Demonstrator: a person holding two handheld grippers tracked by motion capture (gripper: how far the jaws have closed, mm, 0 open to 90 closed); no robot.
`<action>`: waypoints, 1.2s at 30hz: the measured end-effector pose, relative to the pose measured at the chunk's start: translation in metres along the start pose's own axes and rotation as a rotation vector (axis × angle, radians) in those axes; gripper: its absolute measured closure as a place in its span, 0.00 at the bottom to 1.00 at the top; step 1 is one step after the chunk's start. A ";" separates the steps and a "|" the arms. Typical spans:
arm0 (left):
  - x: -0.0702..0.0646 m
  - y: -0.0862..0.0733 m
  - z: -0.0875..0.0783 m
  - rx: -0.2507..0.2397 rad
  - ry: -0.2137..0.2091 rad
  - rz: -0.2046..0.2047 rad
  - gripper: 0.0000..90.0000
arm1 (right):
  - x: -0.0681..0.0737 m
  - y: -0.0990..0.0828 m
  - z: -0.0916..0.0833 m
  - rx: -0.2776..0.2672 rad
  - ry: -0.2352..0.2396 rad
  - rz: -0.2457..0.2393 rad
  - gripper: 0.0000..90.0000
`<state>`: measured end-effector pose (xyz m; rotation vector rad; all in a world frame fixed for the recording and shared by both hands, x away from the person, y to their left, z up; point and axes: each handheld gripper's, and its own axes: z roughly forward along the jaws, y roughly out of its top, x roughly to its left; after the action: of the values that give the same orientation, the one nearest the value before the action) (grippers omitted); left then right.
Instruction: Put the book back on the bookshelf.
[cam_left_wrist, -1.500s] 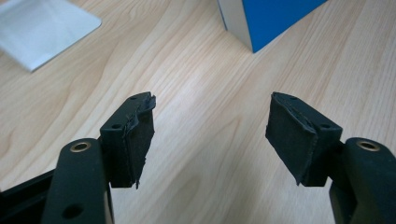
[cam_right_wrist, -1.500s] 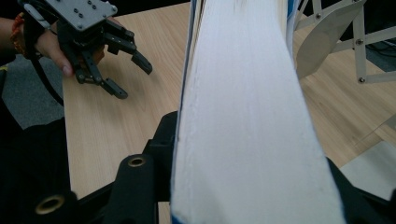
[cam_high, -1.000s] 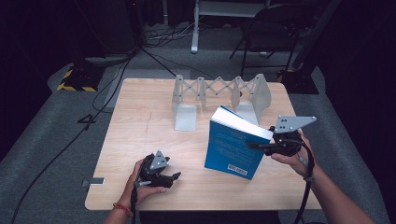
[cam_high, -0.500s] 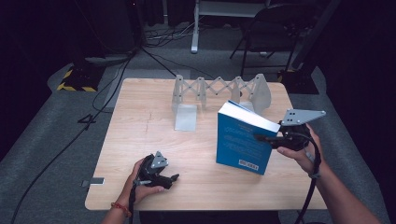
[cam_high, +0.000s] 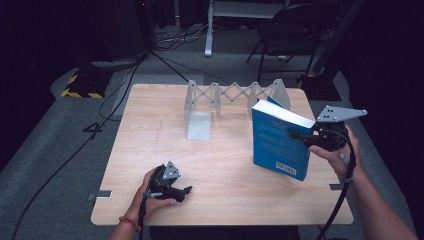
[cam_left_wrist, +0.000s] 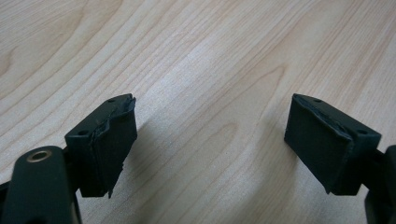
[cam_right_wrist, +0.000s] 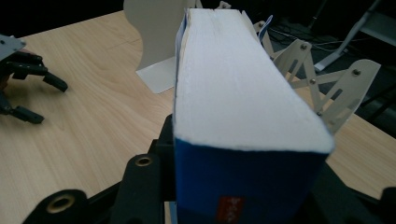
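One thick blue paperback book (cam_high: 278, 142) is standing nearly upright over the right half of the wooden table (cam_high: 150, 145), its long axis running top to bottom and tipping slightly, its white page block (cam_right_wrist: 229, 79) facing up toward the right gripper's camera. The right gripper (cam_high: 305, 136) is reaching in from the book's right side and is clamping it across its thickness, one jaw on each cover, so the book is sitting directly ahead of that gripper and the right hand (cam_high: 336, 152) is by far the nearer one. Just behind the book, the grey expanding bookend rack (cam_high: 235, 95) is stretching across the far part of the table, with its right end plate (cam_high: 279, 92) close behind the book's top and its left end plate (cam_high: 198, 122) well apart to the left; the coming move is probably turning on steering the book back into the gap between those plates. The left gripper (cam_high: 186, 191) is resting near the front edge, well apart from the book, its jaws having just been opening and now standing wide with only bare wood between the pads (cam_left_wrist: 109, 140)
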<state>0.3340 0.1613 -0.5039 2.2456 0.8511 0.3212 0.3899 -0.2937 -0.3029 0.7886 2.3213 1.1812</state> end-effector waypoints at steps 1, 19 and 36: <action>0.000 0.000 0.000 -0.001 -0.001 -0.001 0.19 | -0.002 0.001 0.000 0.002 -0.002 0.004 0.69; 0.001 0.001 0.001 0.001 -0.002 0.007 0.18 | -0.031 0.029 0.000 -0.035 -0.127 0.062 0.69; 0.001 0.001 0.001 0.000 -0.009 0.006 0.18 | -0.053 0.070 0.035 -0.042 -0.216 0.114 0.68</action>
<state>0.3362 0.1607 -0.5040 2.2479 0.8404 0.3140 0.4713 -0.2740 -0.2582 0.9928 2.0936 1.1275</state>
